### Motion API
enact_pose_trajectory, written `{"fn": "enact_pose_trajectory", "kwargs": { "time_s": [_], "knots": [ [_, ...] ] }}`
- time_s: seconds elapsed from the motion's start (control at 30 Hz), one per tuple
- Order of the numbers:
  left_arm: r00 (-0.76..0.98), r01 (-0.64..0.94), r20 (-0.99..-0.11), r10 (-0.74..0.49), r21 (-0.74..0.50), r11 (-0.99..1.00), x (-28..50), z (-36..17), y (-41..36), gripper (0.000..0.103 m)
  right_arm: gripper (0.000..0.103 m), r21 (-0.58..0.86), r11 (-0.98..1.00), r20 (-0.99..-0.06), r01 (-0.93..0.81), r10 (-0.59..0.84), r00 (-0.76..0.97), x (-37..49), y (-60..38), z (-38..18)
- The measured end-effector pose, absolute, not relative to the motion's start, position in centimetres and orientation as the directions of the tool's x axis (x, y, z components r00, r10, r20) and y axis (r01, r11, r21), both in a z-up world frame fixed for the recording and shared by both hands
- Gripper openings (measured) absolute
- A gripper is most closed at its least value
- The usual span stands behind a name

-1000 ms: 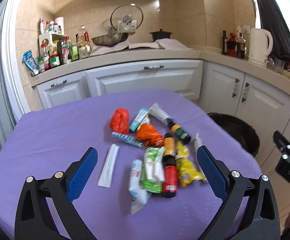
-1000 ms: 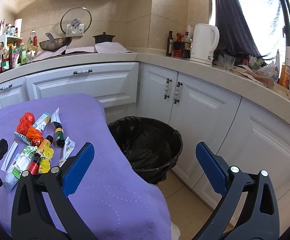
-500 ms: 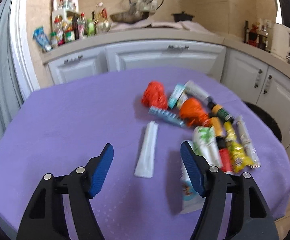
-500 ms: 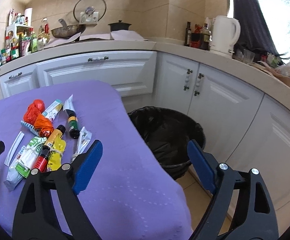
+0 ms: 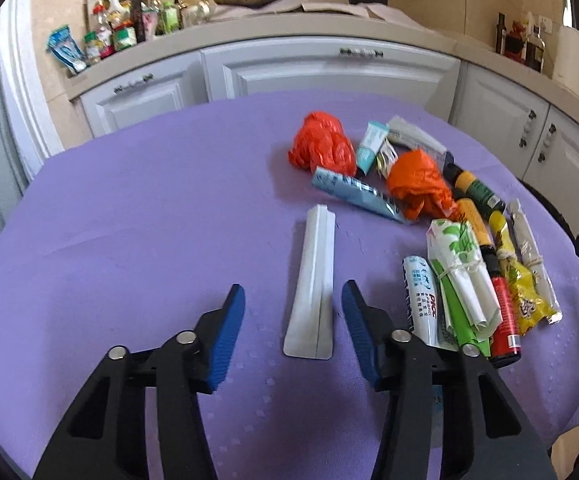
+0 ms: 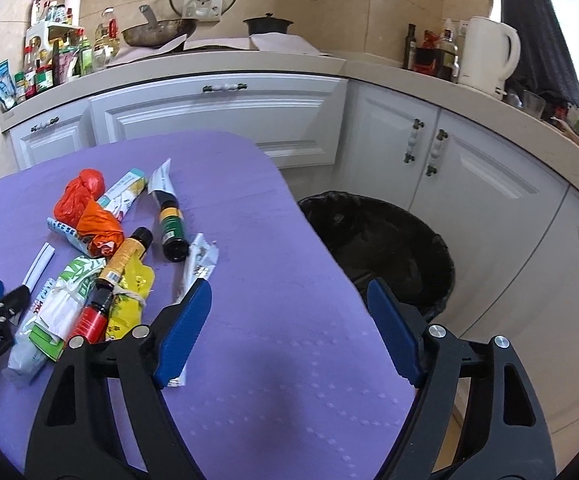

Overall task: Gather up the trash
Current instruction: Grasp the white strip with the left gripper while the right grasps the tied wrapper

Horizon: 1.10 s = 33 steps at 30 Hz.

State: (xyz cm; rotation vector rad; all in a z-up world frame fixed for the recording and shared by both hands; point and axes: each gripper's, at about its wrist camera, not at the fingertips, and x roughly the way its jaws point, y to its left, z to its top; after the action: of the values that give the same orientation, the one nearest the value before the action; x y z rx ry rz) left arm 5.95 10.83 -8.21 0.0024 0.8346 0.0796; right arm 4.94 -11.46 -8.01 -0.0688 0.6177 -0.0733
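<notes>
A long white packet (image 5: 314,280) lies on the purple tablecloth (image 5: 129,220). My left gripper (image 5: 292,300) is open, low over the cloth, its blue pads on either side of the packet's near end without touching it. To the right lies a pile of trash: two orange bags (image 5: 323,146), tubes, small bottles, a yellow packet (image 5: 523,288) and a green-white packet (image 5: 463,276). My right gripper (image 6: 289,292) is open and empty above the table's right edge. A black-lined bin (image 6: 381,240) stands on the floor beyond it.
White cabinets (image 6: 217,116) and a counter with bottles, a wok and a white kettle (image 6: 485,56) run behind and to the right. The table's rounded edge (image 6: 313,236) falls off toward the bin.
My left gripper has moved forward and down over the white packet and narrowed its jaws around it. My right gripper has swung left, toward the table, and narrowed somewhat.
</notes>
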Motion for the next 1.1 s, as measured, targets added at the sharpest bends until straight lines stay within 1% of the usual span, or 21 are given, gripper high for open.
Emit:
{"fn": "enact_pose_trajectory", "kwargs": {
  "time_s": [0.03,0.1,0.13,0.2,0.23,0.3,0.37,0.43,0.5,0.63,0.73,0.87,0.9,0.93,0.97,1.0,1.03,1.1],
  "knots": [
    [0.663,-0.064,-0.746,0.064,0.028,0.998,6.1,-8.4,10.8,0.045,0.072,-0.083,0.996,-0.58,0.038,-0.079,0.811,5.1,-11.2,-8.1],
    [0.659,-0.06,-0.751,0.05,0.014,0.998,6.2,-8.5,11.0,0.038,0.071,-0.083,0.996,-0.59,0.023,-0.068,0.804,5.3,-10.8,-8.3],
    [0.657,-0.058,-0.752,0.047,0.012,0.998,6.2,-8.5,11.0,0.035,0.071,-0.084,0.996,-0.594,0.017,-0.063,0.802,5.4,-10.6,-8.4],
    [0.658,-0.057,-0.751,0.047,0.013,0.998,6.2,-8.5,11.2,0.023,0.07,-0.083,0.997,-0.604,0.003,-0.053,0.795,5.7,-10.2,-8.6],
    [0.659,-0.054,-0.75,0.053,0.023,0.998,6.1,-8.5,11.2,0.022,0.068,-0.081,0.997,-0.606,-0.003,-0.047,0.794,5.7,-10.1,-8.7],
    [0.662,-0.042,-0.748,0.049,0.028,0.999,6.1,-8.5,11.1,0.022,0.064,-0.081,0.997,-0.614,-0.018,-0.036,0.788,5.8,-9.7,-8.9],
    [0.662,-0.038,-0.748,0.043,0.023,0.999,6.0,-8.5,11.3,0.022,0.064,-0.077,0.997,-0.621,-0.028,-0.026,0.783,5.8,-9.3,-9.1],
    [0.663,-0.037,-0.748,0.033,0.011,0.999,6.0,-8.4,11.5,0.022,0.059,-0.071,0.997,-0.63,-0.043,-0.012,0.777,6.0,-9.0,-9.3],
    [0.664,-0.038,-0.748,0.024,-0.001,0.999,5.9,-8.4,11.7,0.021,0.057,-0.071,0.996,-0.637,-0.054,-0.004,0.771,6.1,-8.6,-9.5],
    [0.665,-0.044,-0.746,0.022,-0.01,0.999,5.8,-8.3,12.1,0.021,0.044,-0.079,0.994,-0.659,-0.073,0.003,0.752,6.5,-7.9,-10.1],
    [0.666,-0.053,-0.745,0.022,-0.018,0.998,5.8,-8.3,12.4,0.021,0.042,-0.074,0.993,-0.666,-0.088,0.016,0.746,6.6,-7.6,-10.4],
    [0.668,-0.065,-0.743,0.024,-0.026,0.998,5.7,-8.3,12.7,0.021,0.041,-0.057,0.993,-0.684,-0.104,0.037,0.729,6.7,-7.4,-10.7],
    [0.669,-0.068,-0.743,0.025,-0.028,0.997,5.6,-8.3,12.7,0.021,0.039,-0.055,0.993,-0.686,-0.106,0.04,0.727,6.7,-7.3,-10.8],
    [0.669,-0.072,-0.742,0.027,-0.028,0.997,5.6,-8.3,12.8,0.021,0.033,-0.052,0.992,-0.686,-0.114,0.047,0.726,6.7,-7.3,-10.8],
    [0.67,-0.074,-0.742,0.028,-0.03,0.997,5.6,-8.3,12.8,0.021,0.029,-0.047,0.991,-0.686,-0.122,0.057,0.726,6.6,-7.2,-10.8],
    [0.67,-0.077,-0.742,0.027,-0.034,0.996,5.7,-8.3,12.9,0.021,0.02,-0.043,0.991,-0.685,-0.126,0.062,0.726,6.6,-7.2,-10.7],
    [0.671,-0.079,-0.741,0.025,-0.037,0.996,5.6,-8.3,12.9,0.021,0.016,-0.041,0.99,-0.684,-0.132,0.069,0.726,6.5,-7.1,-10.7],
    [0.675,-0.082,-0.737,0.026,-0.04,0.996,5.5,-8.2,13.0,0.021,0.016,-0.044,0.99,-0.683,-0.131,0.066,0.728,6.4,-7.1,-10.7]
  ]
}}
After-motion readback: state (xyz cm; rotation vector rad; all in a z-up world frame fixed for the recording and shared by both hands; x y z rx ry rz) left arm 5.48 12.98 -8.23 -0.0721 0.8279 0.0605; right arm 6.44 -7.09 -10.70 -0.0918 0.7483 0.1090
